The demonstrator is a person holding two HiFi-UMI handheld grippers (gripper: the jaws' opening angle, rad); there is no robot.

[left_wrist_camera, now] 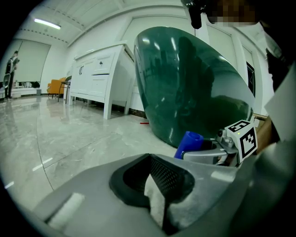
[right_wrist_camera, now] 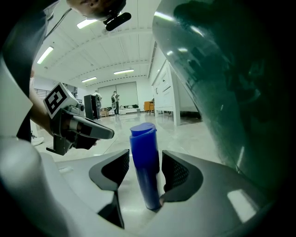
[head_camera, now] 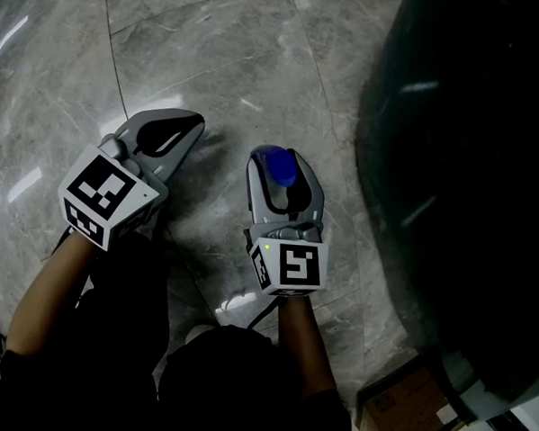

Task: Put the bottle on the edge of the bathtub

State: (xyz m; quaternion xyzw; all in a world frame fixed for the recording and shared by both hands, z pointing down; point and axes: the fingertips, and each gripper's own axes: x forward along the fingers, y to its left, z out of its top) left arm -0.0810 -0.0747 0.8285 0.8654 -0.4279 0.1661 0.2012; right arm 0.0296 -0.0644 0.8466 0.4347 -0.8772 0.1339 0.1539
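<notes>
The blue bottle (right_wrist_camera: 143, 139) stands nearly upright between the right gripper's (right_wrist_camera: 144, 163) parted jaws, one pad clear of it, beside the dark green bathtub (right_wrist_camera: 231, 92). The left gripper (left_wrist_camera: 155, 178) is closed, empty.

Head view steeply down on floor (head_camera: 215, 54), gripper views low, near-level, both sharing the bathtub (left_wrist_camera: 194, 83)

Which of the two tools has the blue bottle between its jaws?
The right tool: the blue bottle stands between its parted jaws. The left tool has its jaws together, nothing between them.
</notes>
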